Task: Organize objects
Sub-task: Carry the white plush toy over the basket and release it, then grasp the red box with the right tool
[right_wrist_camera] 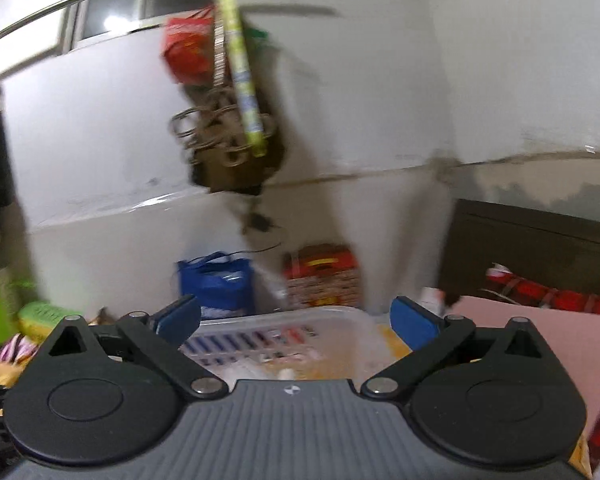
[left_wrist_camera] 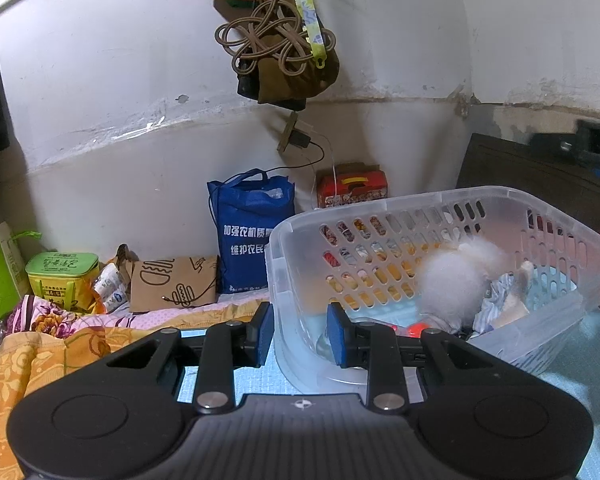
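A clear plastic basket (left_wrist_camera: pixel 380 204) sits tilted on a light blue mat. It holds a white fluffy toy (left_wrist_camera: pixel 452 284), crumpled cloth and small red items. My left gripper (left_wrist_camera: pixel 300 338) straddles the basket's near left wall, one blue pad outside and one inside, jaws narrowed around the wall; contact is unclear. In the blurred right wrist view, my right gripper (right_wrist_camera: pixel 296 320) is open and empty above the same basket (right_wrist_camera: pixel 276 316).
A blue tote bag (left_wrist_camera: pixel 248 232), a red patterned box (left_wrist_camera: pixel 352 186), a brown paper bag (left_wrist_camera: pixel 172 284) and a green tin (left_wrist_camera: pixel 62 276) line the wall. Floral bedding (left_wrist_camera: pixel 40 344) lies left. A dark cabinet (left_wrist_camera: pixel 540 176) stands right. Cords hang on the wall (left_wrist_camera: pixel 276 44).
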